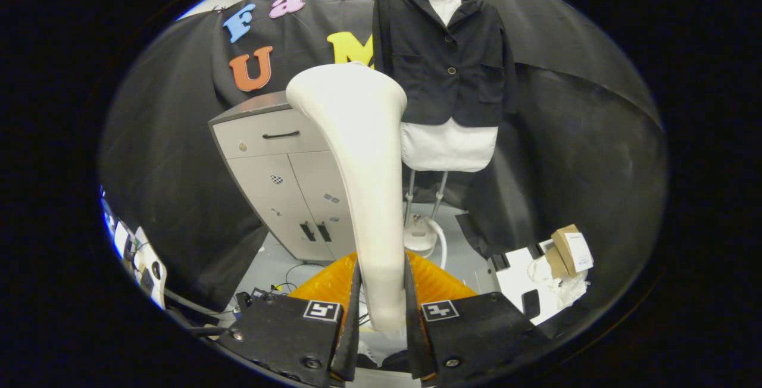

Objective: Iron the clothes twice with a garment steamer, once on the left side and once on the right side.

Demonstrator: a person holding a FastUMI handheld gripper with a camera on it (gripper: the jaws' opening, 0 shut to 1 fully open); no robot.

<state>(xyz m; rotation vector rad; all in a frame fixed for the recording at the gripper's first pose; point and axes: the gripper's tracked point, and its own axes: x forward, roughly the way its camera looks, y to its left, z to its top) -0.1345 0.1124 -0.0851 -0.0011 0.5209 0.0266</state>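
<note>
My gripper [381, 302] is shut on the handle of a white garment steamer [363, 162], both fingers pressing its sides. The steamer rises from between the fingers and flares into a wide head at the top, facing away from me. Beyond it and slightly to the right hangs a dark jacket [443, 55] over a white shirt [449, 147] on a hanger stand. The steamer head sits left of the jacket's lower left edge, still apart from the cloth. The steamer's white hose [437, 239] curls near the stand's base.
A grey cabinet [280, 168] with a drawer and two doors stands left of the stand, behind the steamer. Cardboard boxes and white wrapping [565, 254] lie on the floor at the right. Cables and equipment [143, 263] sit at the left.
</note>
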